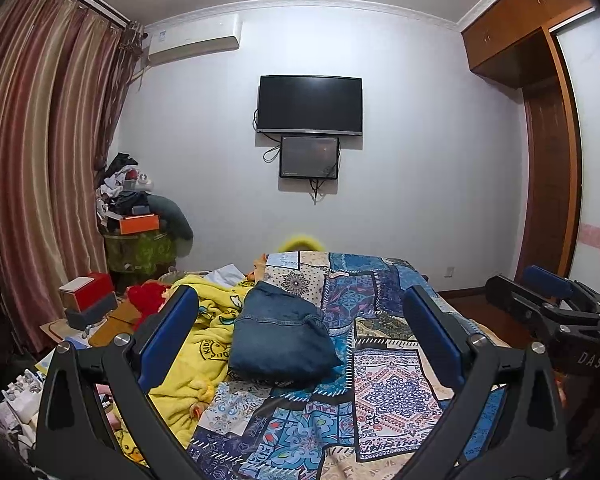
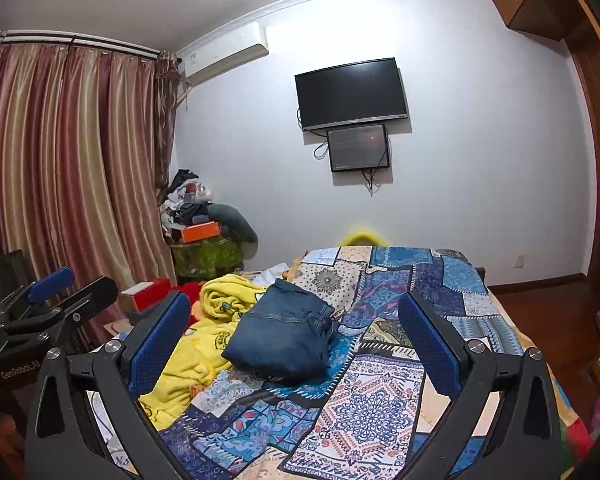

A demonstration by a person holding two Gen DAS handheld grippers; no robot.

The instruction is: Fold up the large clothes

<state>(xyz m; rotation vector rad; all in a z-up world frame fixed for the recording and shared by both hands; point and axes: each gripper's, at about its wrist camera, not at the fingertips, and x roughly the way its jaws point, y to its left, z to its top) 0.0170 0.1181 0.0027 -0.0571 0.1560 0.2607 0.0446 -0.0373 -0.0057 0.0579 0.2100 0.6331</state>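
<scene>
Patchwork-printed blue and cream bedspread fills the foreground, and both tools hover above it with nothing held. Left gripper has its blue-padded jaws spread wide; right gripper likewise. Between their fingers, a folded dark blue denim garment lies on the spread, touching a crumpled yellow fleece blanket. Beyond, a black wall-mounted television hangs on the white wall.

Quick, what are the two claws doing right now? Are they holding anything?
Left claw: open, holding nothing, up above the folded jeans on the bed.
Right claw: open, holding nothing too.
</scene>
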